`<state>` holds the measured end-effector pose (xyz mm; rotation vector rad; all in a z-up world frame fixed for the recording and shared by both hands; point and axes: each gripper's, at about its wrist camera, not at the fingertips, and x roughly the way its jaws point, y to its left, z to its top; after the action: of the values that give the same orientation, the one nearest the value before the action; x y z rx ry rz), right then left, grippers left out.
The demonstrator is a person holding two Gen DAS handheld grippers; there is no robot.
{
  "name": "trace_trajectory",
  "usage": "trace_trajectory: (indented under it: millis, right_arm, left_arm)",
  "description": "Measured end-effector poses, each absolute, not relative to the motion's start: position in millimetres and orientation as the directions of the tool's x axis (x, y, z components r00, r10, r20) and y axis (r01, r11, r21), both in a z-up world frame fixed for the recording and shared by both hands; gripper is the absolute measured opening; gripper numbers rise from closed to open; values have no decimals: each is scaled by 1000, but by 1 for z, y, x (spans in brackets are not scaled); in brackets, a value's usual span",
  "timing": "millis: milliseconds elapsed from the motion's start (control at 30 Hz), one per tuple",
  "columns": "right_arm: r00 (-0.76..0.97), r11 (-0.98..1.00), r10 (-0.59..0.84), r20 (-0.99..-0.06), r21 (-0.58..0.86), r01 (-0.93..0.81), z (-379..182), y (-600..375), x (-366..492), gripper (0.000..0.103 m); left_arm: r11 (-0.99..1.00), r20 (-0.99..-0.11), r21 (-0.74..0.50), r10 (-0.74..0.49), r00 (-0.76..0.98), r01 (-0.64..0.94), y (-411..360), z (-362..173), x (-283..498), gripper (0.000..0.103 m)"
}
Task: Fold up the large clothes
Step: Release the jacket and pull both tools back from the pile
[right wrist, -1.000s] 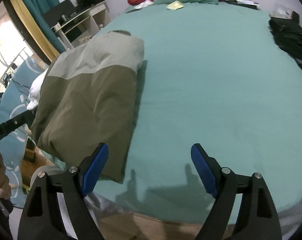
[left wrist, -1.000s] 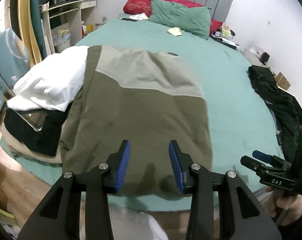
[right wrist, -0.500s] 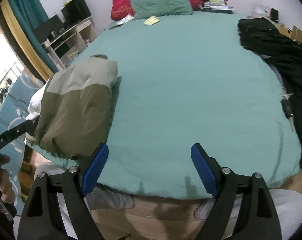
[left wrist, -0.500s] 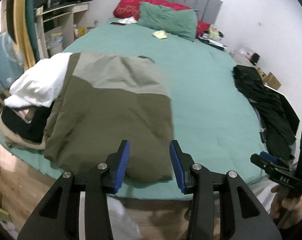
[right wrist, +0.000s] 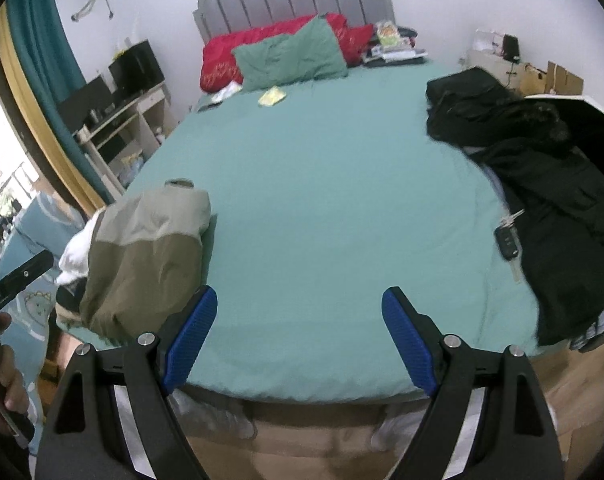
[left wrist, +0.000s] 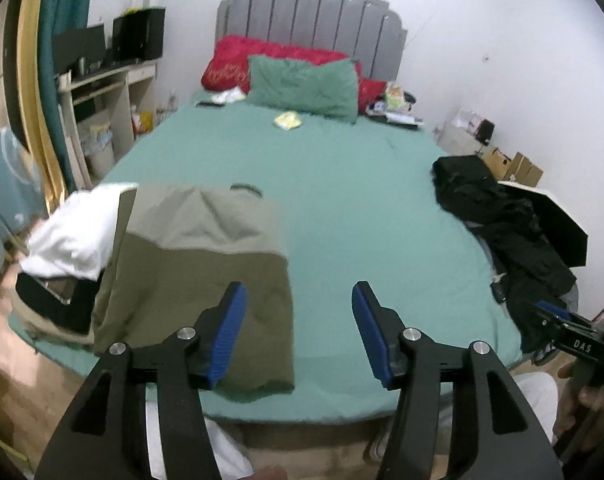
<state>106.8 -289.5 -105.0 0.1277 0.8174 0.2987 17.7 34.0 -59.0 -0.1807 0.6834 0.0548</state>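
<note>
Folded jacket (left wrist: 197, 280), olive below and pale grey-beige above, flat on the bed (left wrist: 354, 208) at its near left corner. Long axis from foot of bed toward headboard (left wrist: 310, 12), roughly parallel to the bed's left edge; pale end with dark collar loop toward the headboard, olive end toward the foot edge. Same jacket (right wrist: 141, 256) in the right wrist view, lying well left of the bed's middle, olive end at the foot edge.

White garment (left wrist: 77, 232) just beside the jacket on the side away from the bed's middle, at the bed's left edge, partly under the jacket's edge. Dark item (left wrist: 53, 300) below it at the same corner, kind not clear.

Black clothes (left wrist: 502, 232) heaped along the bed's right edge, well apart from the jacket. Key fob (right wrist: 508, 240) on the sheet just beside that heap. Green pillow (left wrist: 302, 88) and red pillow (left wrist: 229, 64) against the headboard.

Left gripper (left wrist: 297, 332) above the foot edge of the bed, jaws opening, nothing between the blue pads (left wrist: 227, 336); jacket's olive end seen behind the left-hand pad, not gripped. Right gripper (right wrist: 297, 340) above the foot edge nearer the bed's middle, jaws wide apart, only bare sheet between them.
</note>
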Motion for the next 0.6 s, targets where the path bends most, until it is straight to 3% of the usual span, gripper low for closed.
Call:
trace_trajectory:
  millis: [233, 600]
  right_arm:
    - [716, 958, 286, -637, 200, -205, -63, -310, 99, 84]
    - [822, 963, 267, -503, 111, -245, 7, -316, 75, 84]
  left_arm:
    - [989, -564, -110, 20, 825, -99, 19, -24, 7, 67]
    - [990, -460, -97, 49, 887, -105, 12, 25, -16, 71]
